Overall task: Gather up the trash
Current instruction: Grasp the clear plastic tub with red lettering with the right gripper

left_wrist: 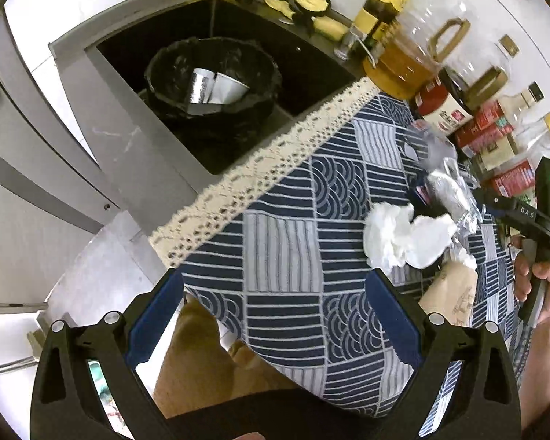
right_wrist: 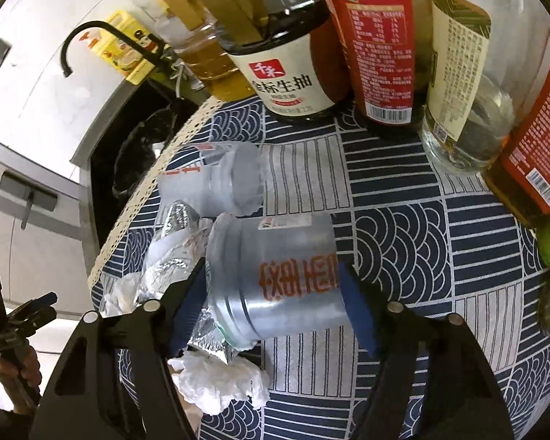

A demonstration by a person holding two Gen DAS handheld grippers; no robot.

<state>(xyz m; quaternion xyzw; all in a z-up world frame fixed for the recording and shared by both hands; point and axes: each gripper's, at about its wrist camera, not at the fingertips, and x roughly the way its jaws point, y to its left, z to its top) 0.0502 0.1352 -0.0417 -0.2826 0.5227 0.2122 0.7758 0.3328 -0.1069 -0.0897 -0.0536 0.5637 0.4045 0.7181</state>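
A bin lined with a black bag [left_wrist: 212, 84] stands in the sink and holds two paper cups and a foil wrapper. My left gripper [left_wrist: 275, 315] is open and empty above the patterned tablecloth [left_wrist: 282, 242]. Crumpled white tissue [left_wrist: 407, 238] and foil wrappers [left_wrist: 447, 187] lie to its right. In the right wrist view my right gripper [right_wrist: 271, 300] has its fingers on both sides of a clear plastic cup [right_wrist: 275, 278] lying on its side. A second clear cup [right_wrist: 220, 179], a foil wrapper [right_wrist: 172, 253] and tissue [right_wrist: 220, 381] lie around it.
Oil and sauce bottles [right_wrist: 293, 73] and red cartons [right_wrist: 381, 36] stand along the back of the table. A black tap [right_wrist: 91, 36] and a yellow box [right_wrist: 128, 47] stand by the sink. A brown paper bag [left_wrist: 451, 297] lies near the table's edge. Lace trim [left_wrist: 260, 172] edges the cloth.
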